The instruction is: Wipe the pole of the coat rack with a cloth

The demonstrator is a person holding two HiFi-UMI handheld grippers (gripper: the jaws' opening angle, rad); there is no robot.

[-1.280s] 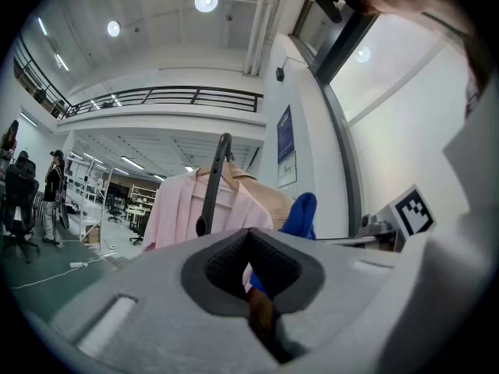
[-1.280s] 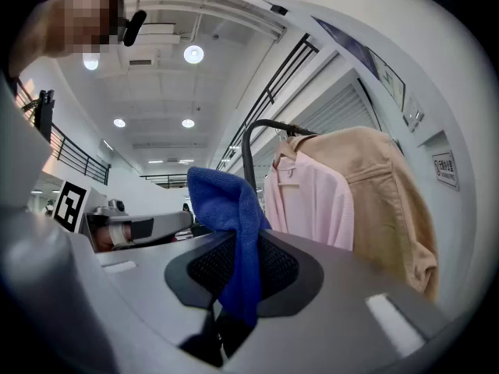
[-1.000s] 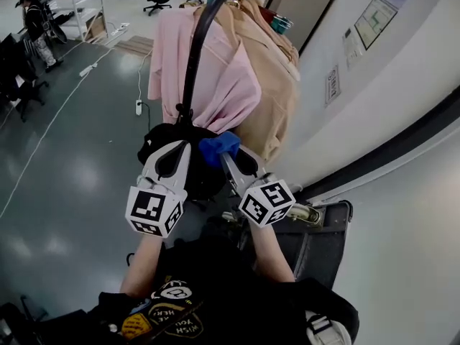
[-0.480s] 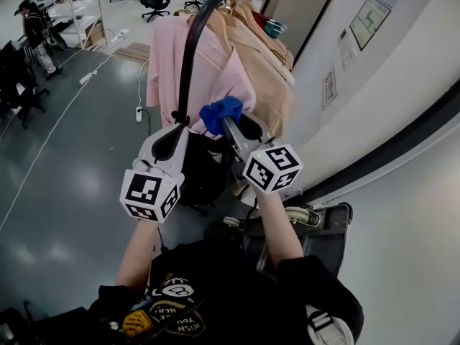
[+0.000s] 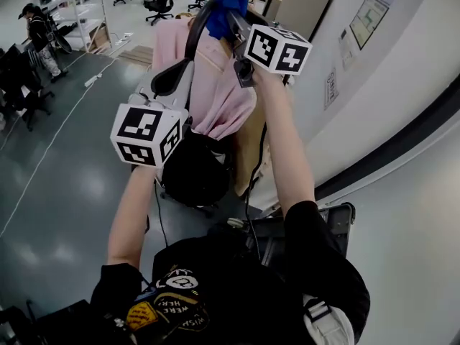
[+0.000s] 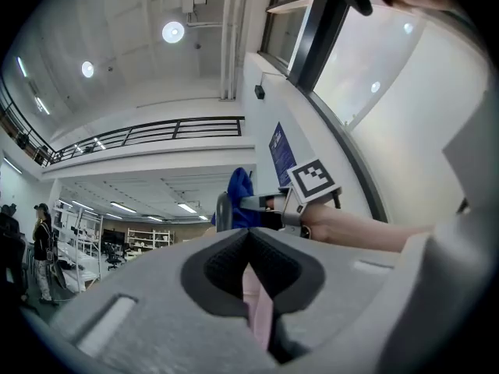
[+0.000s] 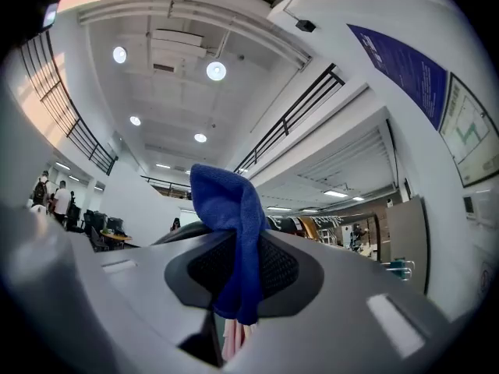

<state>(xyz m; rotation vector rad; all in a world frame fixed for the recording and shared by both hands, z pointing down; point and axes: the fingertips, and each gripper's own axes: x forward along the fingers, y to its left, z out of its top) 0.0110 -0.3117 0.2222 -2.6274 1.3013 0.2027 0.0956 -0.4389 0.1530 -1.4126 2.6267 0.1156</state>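
The coat rack's dark curved pole (image 5: 192, 40) rises at the top centre of the head view. High on its bend is my right gripper (image 5: 228, 13), shut on a blue cloth (image 5: 224, 0) that lies against the pole. In the right gripper view the cloth (image 7: 226, 209) hangs between the pads of that gripper (image 7: 238, 255). My left gripper (image 5: 167, 83) sits lower, left of the pole and in front of a pink shirt (image 5: 223, 85). Its jaws (image 6: 248, 244) are shut with nothing clearly held. From there the cloth (image 6: 240, 197) and pole (image 6: 222, 211) show ahead.
Pink and beige garments (image 5: 248, 146) hang on the rack, with a black bundle (image 5: 194, 175) below them. A dark suitcase (image 5: 327, 228) stands by the white wall on the right. Grey floor with cables spreads left, and a person (image 5: 39, 27) stands far off.
My right gripper has climbed with the blue cloth from low on the pole up to its top bend. The left gripper has also risen, less far.
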